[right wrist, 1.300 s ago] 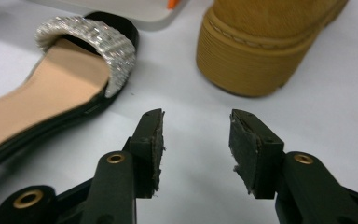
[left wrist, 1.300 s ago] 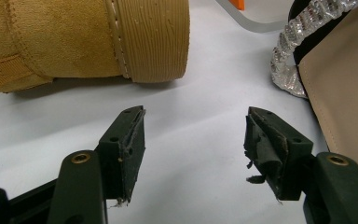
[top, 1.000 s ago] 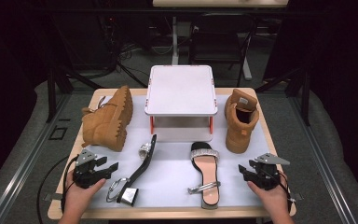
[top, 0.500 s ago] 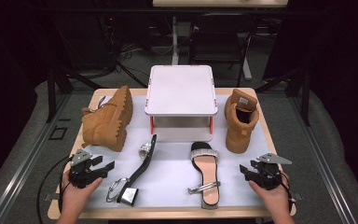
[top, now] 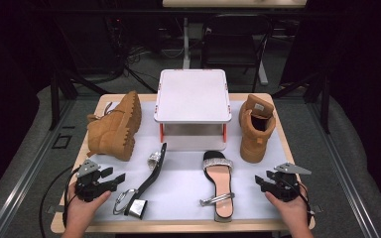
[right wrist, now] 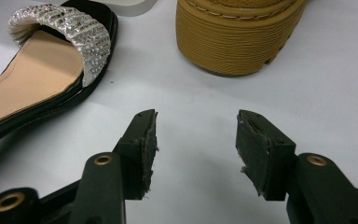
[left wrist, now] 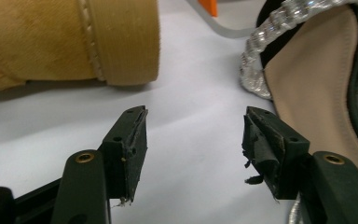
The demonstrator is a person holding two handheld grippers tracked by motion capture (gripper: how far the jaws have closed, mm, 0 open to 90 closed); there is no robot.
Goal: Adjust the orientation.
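Two black sandals lie near the table's front edge, one on its side [top: 146, 181] toward the left, one flat [top: 218, 183] toward the right. The left gripper [top: 118, 177] and right gripper [top: 259, 180] rest beside them, fingers released, grasping nothing. Tan boots [top: 114, 126] flank a white stand [top: 192, 96] behind.

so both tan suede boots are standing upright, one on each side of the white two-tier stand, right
Not quite: the left tan suede boot lies on its side, its lugged sole facing the white two-tier stand. Only the right tan suede boot stands upright. The high view shows it.
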